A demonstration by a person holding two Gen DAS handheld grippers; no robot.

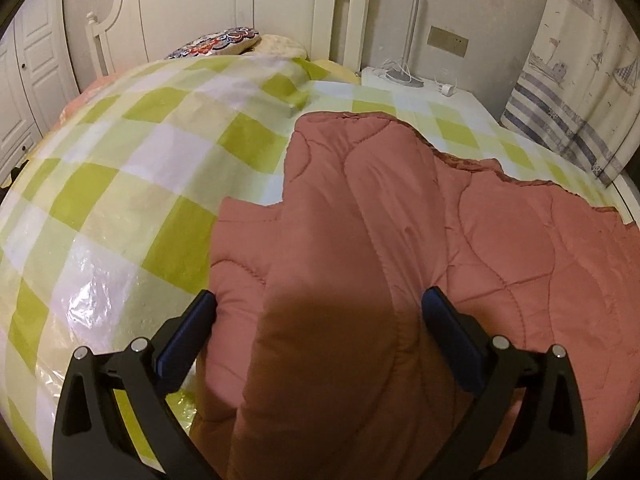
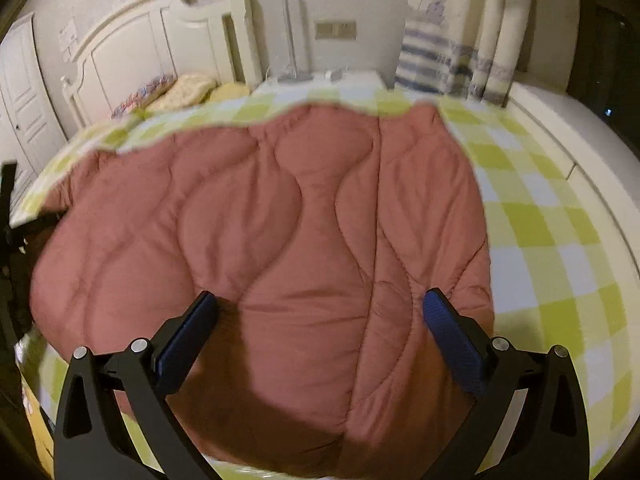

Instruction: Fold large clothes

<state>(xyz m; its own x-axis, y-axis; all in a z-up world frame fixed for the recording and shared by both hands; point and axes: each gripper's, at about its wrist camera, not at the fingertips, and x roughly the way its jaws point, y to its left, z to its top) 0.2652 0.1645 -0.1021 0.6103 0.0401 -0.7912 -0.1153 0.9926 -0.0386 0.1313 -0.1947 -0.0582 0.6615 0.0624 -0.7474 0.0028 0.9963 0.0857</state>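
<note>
A dusty-pink quilted padded garment [image 1: 400,216] [image 2: 272,216], stitched in wavy lines, lies spread flat, its far hem ragged-looking at 12 o'clock in the right wrist view. In the left wrist view a thick fold rises at 6 o'clock, a flap at 9 o'clock.

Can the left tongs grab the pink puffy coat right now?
Probably yes. The left tongs are wide open with a raised fold of the pink coat right between them, and nothing lies in the way.

Dim warm light (fisheye-bent, blurry edges)
</note>
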